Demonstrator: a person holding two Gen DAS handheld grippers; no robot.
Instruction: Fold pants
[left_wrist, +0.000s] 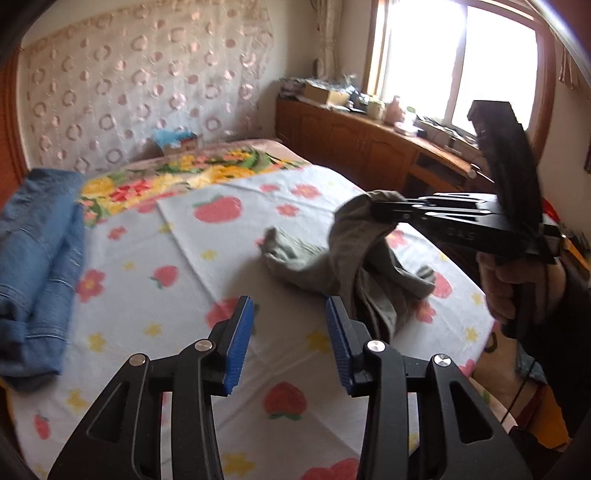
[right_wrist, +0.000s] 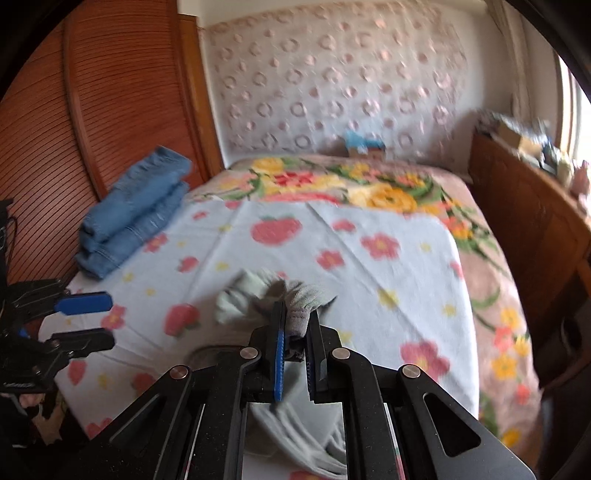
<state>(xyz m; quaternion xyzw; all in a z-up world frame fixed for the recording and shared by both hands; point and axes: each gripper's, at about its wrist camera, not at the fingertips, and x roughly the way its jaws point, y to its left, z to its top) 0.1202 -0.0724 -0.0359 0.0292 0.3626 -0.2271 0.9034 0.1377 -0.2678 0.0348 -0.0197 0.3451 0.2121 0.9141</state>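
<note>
Grey pants (left_wrist: 354, 273) lie crumpled on the strawberry-print sheet (left_wrist: 166, 302), with one end lifted off the bed. My right gripper (left_wrist: 375, 208) is shut on that lifted end, and the cloth hangs down from it in a loop. In the right wrist view the grey fabric (right_wrist: 297, 319) is pinched between the right gripper's (right_wrist: 297, 314) blue pads. My left gripper (left_wrist: 289, 301) hovers low over the sheet just left of the pants. It is open, with nothing between its pads. It also shows at the left edge of the right wrist view, as the left gripper (right_wrist: 107, 319).
Folded blue jeans (left_wrist: 37, 258) (right_wrist: 136, 214) sit at the bed's left side by a ribbed wooden panel (right_wrist: 92, 110). A floral blanket (right_wrist: 388, 192) covers the far end. A wooden cabinet (left_wrist: 351, 140) with clutter runs under the window on the right. A person's hand (left_wrist: 517, 288) grips the right tool.
</note>
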